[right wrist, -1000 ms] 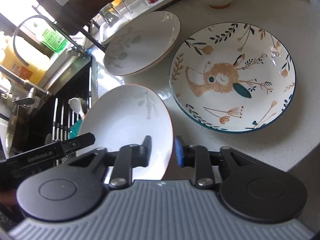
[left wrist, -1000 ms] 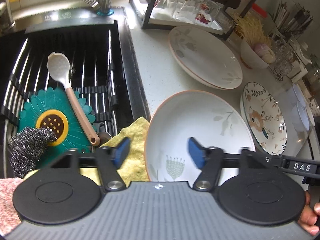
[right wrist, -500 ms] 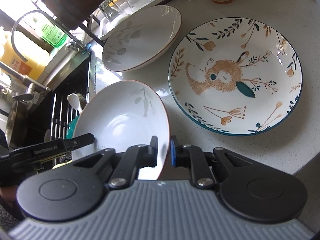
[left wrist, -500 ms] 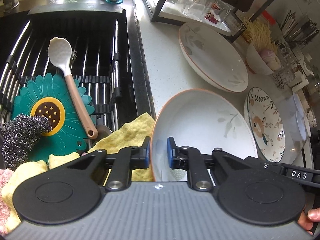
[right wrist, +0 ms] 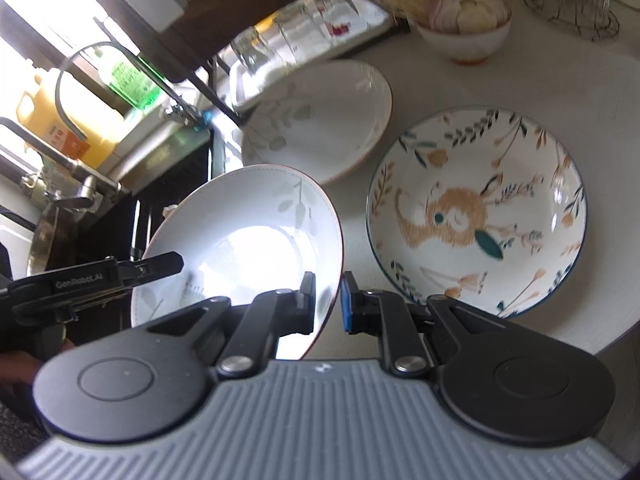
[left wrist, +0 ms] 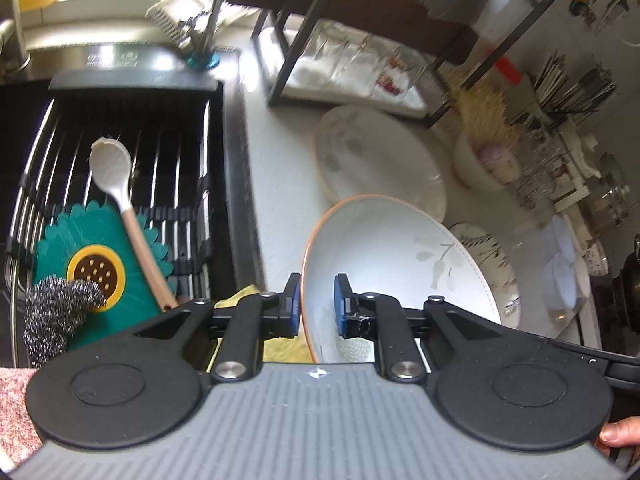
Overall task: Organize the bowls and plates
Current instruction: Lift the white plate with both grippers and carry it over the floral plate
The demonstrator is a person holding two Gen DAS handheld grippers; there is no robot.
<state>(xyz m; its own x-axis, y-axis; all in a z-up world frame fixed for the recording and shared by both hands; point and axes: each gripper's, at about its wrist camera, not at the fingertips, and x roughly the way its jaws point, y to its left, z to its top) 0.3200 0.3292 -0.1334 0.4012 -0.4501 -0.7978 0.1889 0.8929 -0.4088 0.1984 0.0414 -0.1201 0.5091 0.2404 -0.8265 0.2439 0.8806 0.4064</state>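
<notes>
A white bowl with an orange rim and a faint leaf print (left wrist: pixel 404 272) (right wrist: pixel 248 248) hangs above the counter, held from both sides. My left gripper (left wrist: pixel 317 306) is shut on its left rim. On the opposite rim my right gripper (right wrist: pixel 329 300) is shut as well. Beyond it on the counter lies a second white leaf-print plate (left wrist: pixel 376 160) (right wrist: pixel 320 120). To the right rests a rabbit-pattern plate with a blue rim (right wrist: pixel 476 212) (left wrist: pixel 488 256), partly hidden by the bowl in the left wrist view.
The sink (left wrist: pixel 132 184) at left holds a wire rack, a white spoon (left wrist: pixel 116 184), a green flower mat and a steel scourer (left wrist: pixel 56 316). A yellow cloth (left wrist: pixel 280 348) lies under the bowl. A dark rack with glasses (left wrist: pixel 360 68) and a small garlic bowl (right wrist: pixel 464 24) stand behind.
Both grippers closed onto the white bowl's rim, one on each side. The bowl has since risen off the counter with them, and the counter and sink look farther away.
</notes>
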